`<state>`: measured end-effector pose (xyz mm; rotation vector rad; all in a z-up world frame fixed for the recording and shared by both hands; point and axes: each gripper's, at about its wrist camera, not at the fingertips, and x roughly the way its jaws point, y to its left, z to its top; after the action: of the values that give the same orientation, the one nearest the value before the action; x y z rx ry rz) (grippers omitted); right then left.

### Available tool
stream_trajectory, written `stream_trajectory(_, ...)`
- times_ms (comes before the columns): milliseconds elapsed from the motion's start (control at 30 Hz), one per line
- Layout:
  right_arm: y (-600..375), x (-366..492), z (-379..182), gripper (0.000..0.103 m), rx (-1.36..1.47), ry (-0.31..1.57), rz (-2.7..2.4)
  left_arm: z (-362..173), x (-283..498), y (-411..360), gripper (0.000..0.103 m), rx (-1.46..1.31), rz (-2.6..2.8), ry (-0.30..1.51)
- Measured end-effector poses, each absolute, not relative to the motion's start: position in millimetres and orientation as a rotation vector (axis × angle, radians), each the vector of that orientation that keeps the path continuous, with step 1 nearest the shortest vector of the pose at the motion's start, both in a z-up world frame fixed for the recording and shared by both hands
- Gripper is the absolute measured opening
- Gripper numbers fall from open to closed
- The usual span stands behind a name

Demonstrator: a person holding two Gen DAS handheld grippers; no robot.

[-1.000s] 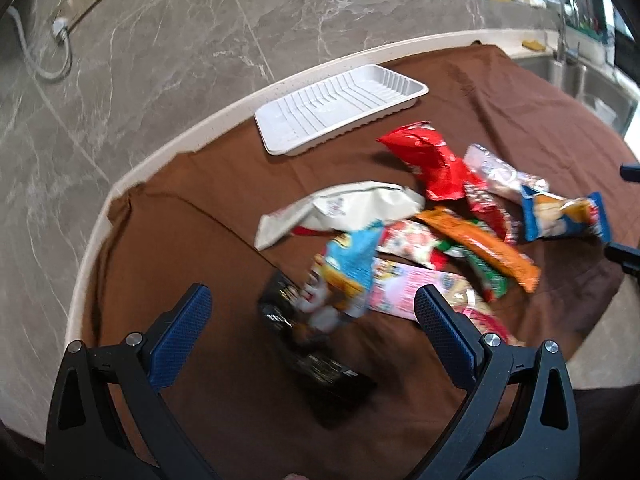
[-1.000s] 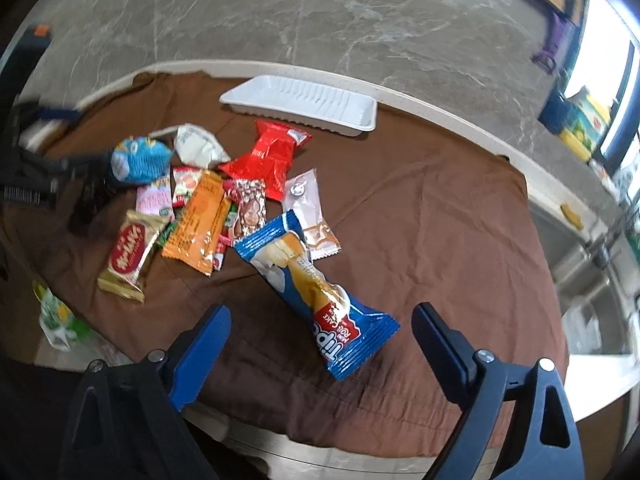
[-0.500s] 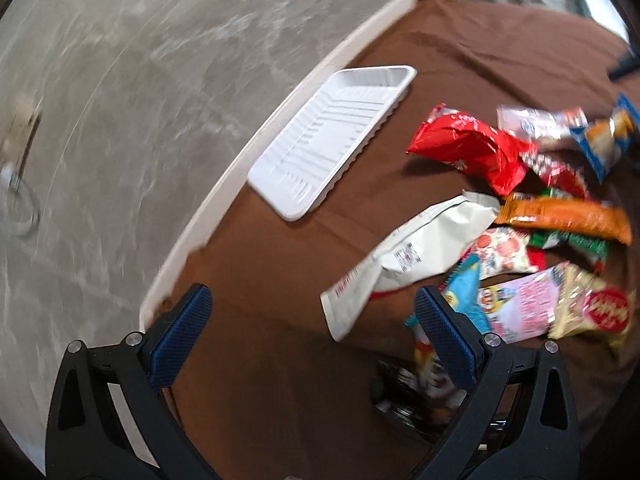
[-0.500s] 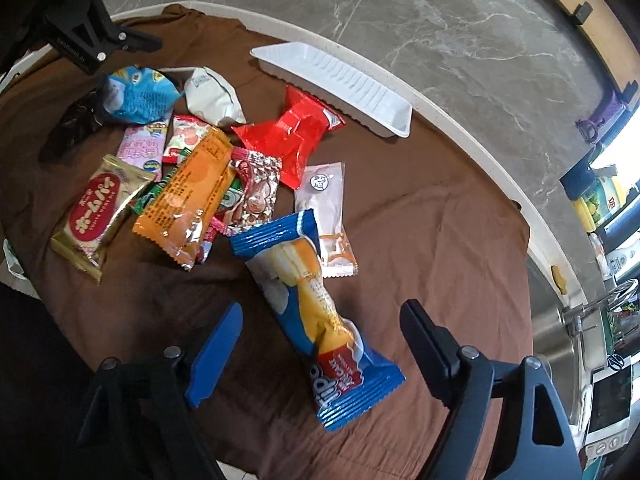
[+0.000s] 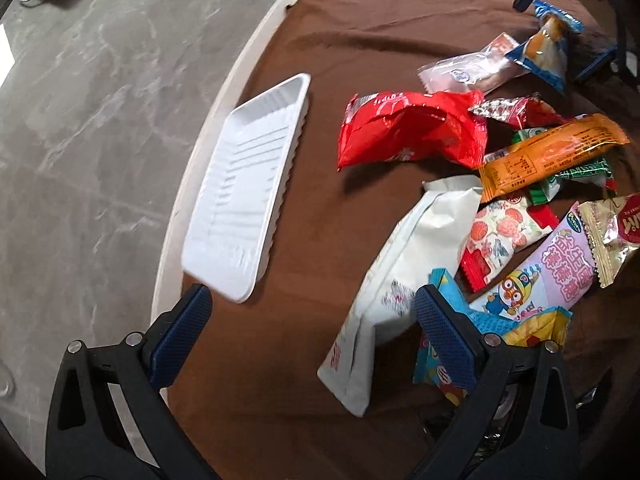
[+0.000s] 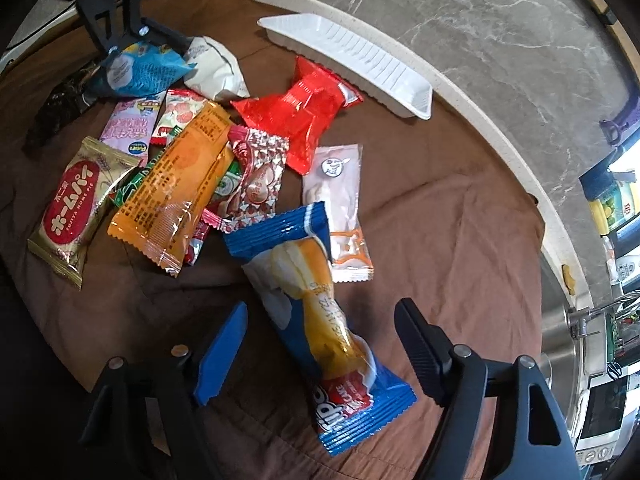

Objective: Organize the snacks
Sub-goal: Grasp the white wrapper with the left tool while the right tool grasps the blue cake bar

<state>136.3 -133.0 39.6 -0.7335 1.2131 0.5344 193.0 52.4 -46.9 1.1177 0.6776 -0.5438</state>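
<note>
An empty white tray [image 5: 248, 208] lies at the table's far edge on the brown cloth; it also shows in the right wrist view [image 6: 352, 64]. Several snack packs lie in a heap: a red bag [image 5: 412, 132], a white pouch [image 5: 404, 276], an orange bar [image 5: 552, 156]. My left gripper [image 5: 312, 320] is open and empty over bare cloth between the tray's near corner and the white pouch. My right gripper [image 6: 320, 336] is open, low over a blue cake pack [image 6: 320, 312], which lies between its fingers.
The brown cloth [image 6: 440, 200] covers a round white table against a grey marble wall. A sink [image 6: 576, 344] with a tap sits to the right. A gold pie pack [image 6: 72, 204] and a dark wrapper [image 6: 56, 112] lie at the heap's left end.
My left gripper has swung from the dark and blue packs toward the tray. My right gripper has moved in and lower over the blue cake pack. Both stayed open.
</note>
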Motion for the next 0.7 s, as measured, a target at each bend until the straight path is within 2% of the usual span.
stream_trajectory(367, -126.9, 144.7, 37.2, 0.077, -0.726, 1.276, 0.505, -56.5, 217.3, 52.9, 0.103, 1.081, -0.869, 0.783)
stream_trajectory(700, -128.6, 151.0, 35.1, 0.077, -0.683, 1.304, 0.466, -84.4, 243.8, 39.8, 0.103, 1.043, -1.025, 0.987)
